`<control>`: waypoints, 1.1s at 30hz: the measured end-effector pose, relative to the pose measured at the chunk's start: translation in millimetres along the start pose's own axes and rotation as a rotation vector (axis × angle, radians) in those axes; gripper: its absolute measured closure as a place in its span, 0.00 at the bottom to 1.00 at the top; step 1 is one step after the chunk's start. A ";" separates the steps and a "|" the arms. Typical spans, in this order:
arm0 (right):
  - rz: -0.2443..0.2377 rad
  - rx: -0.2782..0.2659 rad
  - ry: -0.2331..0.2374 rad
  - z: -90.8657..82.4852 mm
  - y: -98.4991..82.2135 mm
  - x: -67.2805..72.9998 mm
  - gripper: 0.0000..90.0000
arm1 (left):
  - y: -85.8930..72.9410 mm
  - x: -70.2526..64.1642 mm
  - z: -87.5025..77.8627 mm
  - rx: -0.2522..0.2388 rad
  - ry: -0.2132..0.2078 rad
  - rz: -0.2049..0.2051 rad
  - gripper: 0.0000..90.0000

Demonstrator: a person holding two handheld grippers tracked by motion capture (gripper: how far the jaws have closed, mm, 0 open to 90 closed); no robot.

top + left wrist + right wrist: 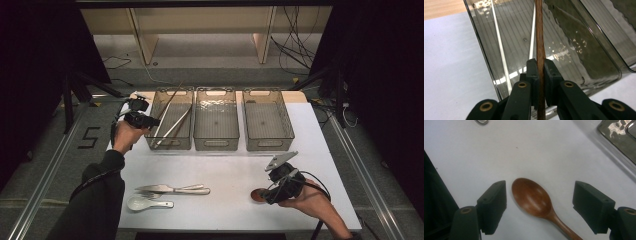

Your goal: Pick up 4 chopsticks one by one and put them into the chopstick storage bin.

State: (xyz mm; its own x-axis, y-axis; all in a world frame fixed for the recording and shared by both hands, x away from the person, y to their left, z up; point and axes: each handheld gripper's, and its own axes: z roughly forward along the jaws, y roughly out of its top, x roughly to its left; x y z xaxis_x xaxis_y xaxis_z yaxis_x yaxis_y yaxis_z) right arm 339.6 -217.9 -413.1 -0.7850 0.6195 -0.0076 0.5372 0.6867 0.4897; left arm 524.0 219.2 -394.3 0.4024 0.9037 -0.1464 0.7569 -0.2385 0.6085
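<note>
Left gripper point(541, 75): jaws clamped narrow on a brown wooden chopstick point(539, 37); stick is seen running straight up between the pads in the left gripper view.
Chopstick position: held over the left bin point(187, 141), at roughly 10 o'clock of the table point(225, 210) in the high view; its upper end is angled toward 1 o'clock.
Left bin contents: pale chopsticks point(172, 128) are seen lying diagonally inside, against the smoked plastic wall.
Right gripper point(540, 206): jaws spread wide, nothing gripped; pads stand either side of the wooden spoon point(534, 201), apart from it.
Wooden spoon position: lying flat on the white table at about 4 o'clock of the high view; bowl up, handle trailing toward 5 o'clock in the right gripper view.
Other bins: middle bin point(216, 144) and right bin point(270, 145) are set in a row beside the left one, at 12 o'clock.
Loose cutlery: metal knife point(175, 189) and white ceramic spoon point(145, 203) are laid at 7 o'clock, just beside each other.
</note>
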 end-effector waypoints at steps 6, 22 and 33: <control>-0.001 -0.002 0.001 -0.5 0.0 -0.1 0.31 | 3.2 1.6 7.3 0.012 0.017 -0.008 0.93; -0.001 -0.001 0.002 -0.2 0.0 0.1 0.32 | 9.0 -4.0 14.3 -0.012 0.021 -0.009 0.86; 0.002 -0.004 -0.001 -1.3 0.0 0.1 0.32 | 1.6 -21.6 -7.2 -0.024 -0.088 0.042 0.44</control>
State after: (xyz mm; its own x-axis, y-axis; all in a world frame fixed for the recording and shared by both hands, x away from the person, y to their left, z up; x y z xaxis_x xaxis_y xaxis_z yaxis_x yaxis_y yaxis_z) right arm 339.1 -218.4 -411.9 -0.7835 0.6213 -0.0071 0.5379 0.6840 0.4928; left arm 512.9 201.9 -384.6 0.4782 0.8579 -0.1880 0.7262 -0.2658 0.6340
